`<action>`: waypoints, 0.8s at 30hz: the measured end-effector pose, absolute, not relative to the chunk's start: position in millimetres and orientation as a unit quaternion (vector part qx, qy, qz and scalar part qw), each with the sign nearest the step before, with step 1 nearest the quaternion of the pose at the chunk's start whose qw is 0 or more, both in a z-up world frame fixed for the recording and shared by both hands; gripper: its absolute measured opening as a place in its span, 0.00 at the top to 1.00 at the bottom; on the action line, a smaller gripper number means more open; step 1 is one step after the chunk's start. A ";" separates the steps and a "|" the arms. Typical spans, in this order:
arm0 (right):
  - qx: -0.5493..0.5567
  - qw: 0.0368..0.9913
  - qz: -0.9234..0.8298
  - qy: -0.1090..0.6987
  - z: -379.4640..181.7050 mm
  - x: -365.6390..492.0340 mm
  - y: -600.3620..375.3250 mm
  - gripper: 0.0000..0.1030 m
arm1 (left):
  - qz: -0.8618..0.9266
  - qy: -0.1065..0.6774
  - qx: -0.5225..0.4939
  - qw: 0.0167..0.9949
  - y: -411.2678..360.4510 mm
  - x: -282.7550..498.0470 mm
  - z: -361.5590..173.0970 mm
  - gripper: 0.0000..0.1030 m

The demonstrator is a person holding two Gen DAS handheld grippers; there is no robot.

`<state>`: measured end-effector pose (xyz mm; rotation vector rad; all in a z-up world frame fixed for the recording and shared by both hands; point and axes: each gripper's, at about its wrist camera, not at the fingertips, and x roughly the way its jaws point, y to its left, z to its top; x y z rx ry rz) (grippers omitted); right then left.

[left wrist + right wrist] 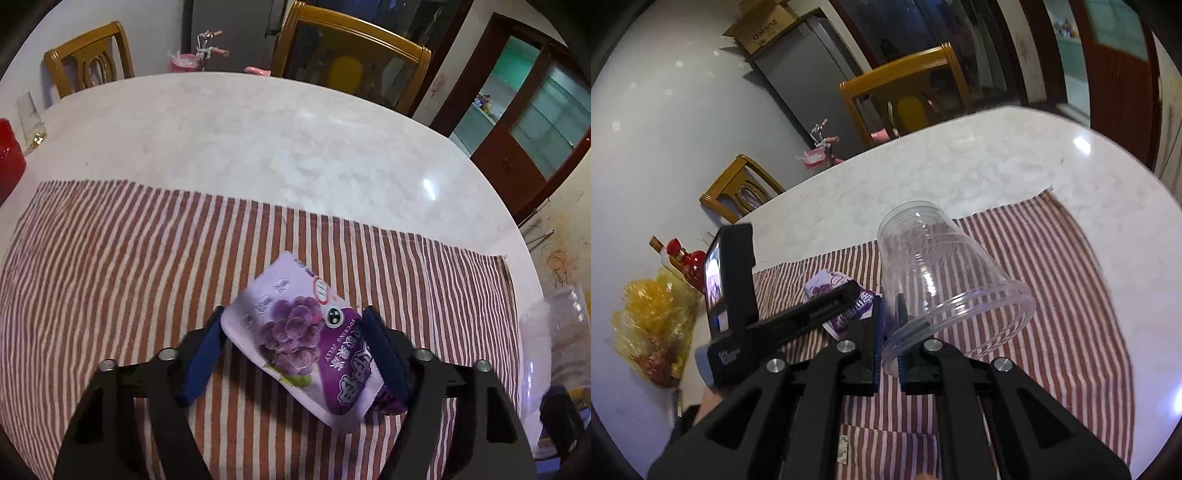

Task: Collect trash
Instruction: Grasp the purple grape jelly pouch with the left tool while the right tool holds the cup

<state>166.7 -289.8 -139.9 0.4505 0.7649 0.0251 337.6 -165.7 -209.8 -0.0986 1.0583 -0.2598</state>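
Observation:
A purple grape jelly pouch (306, 339) lies between the blue pads of my left gripper (293, 314), above the striped cloth (110, 258). The jaws stand wide, touching the pouch's two edges. In the right wrist view my right gripper (890, 299) is shut on the rim of a clear plastic cup (942, 273), held tilted above the cloth. The left gripper (812, 314) and the pouch (846, 299) show just left of the cup.
A round marble table (258, 140) carries the cloth. A red bottle (9, 162) stands at the left edge. Wooden chairs (351, 55) stand behind the table. A yellow plastic bag (653, 317) lies at the left. A clear bag (554, 332) hangs at the right.

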 end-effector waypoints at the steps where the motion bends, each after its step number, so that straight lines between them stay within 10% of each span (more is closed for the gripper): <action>1: 0.213 0.905 0.009 0.368 -138.7 164.0 -286.6 0.93 | -0.125 0.504 -0.048 0.853 -165.4 337.9 -208.7 0.36; 24: 0.182 0.926 0.012 0.330 -119.1 144.8 -270.7 0.93 | -0.144 0.483 -0.055 0.862 -153.4 331.6 -188.5 0.55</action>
